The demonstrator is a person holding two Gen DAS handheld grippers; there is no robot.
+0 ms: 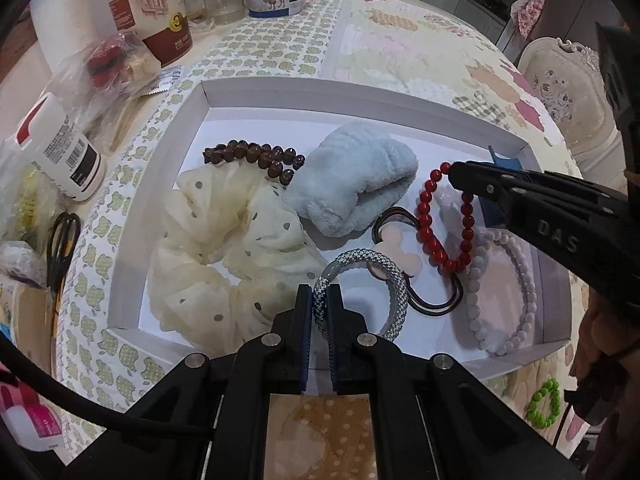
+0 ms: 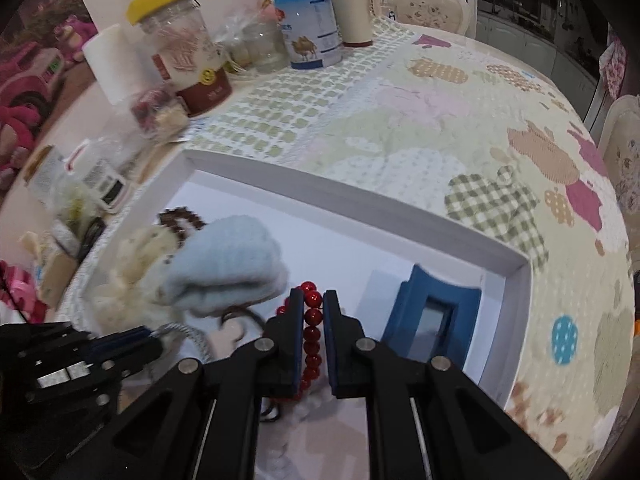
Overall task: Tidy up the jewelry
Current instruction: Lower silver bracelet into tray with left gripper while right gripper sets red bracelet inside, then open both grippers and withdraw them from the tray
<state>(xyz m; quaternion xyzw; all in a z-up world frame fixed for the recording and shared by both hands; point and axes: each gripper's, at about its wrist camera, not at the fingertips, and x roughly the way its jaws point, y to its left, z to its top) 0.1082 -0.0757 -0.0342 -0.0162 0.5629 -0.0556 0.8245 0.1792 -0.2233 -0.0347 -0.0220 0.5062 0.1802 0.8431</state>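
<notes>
Here we look down into a shallow white tray on a patterned tablecloth, and every place below is given from that tray. Our left gripper hangs over the tray's near edge, its jaws clamped on a blue-and-white braided hair tie that loops out to the right above the tray floor. Our right gripper comes in over the tray's right side, its jaws pinched on a red bead bracelet, which dangles from the tips above the tray floor.

Inside the tray, at the left, lies a cream dotted scrunchie. Behind it, toward the far wall, sits a brown bead bracelet. A pale blue fluffy band rests in the middle. A dark thin hair tie with pale pink charms lies beneath the red beads. A lilac bead bracelet lies in the near right corner. A blue clip sits in the far right corner.

Outside the tray, past the near right corner, a green bead bracelet rests on the cloth. Jars and a tin stand beyond the far left corner, and scissors lie left of the tray.
</notes>
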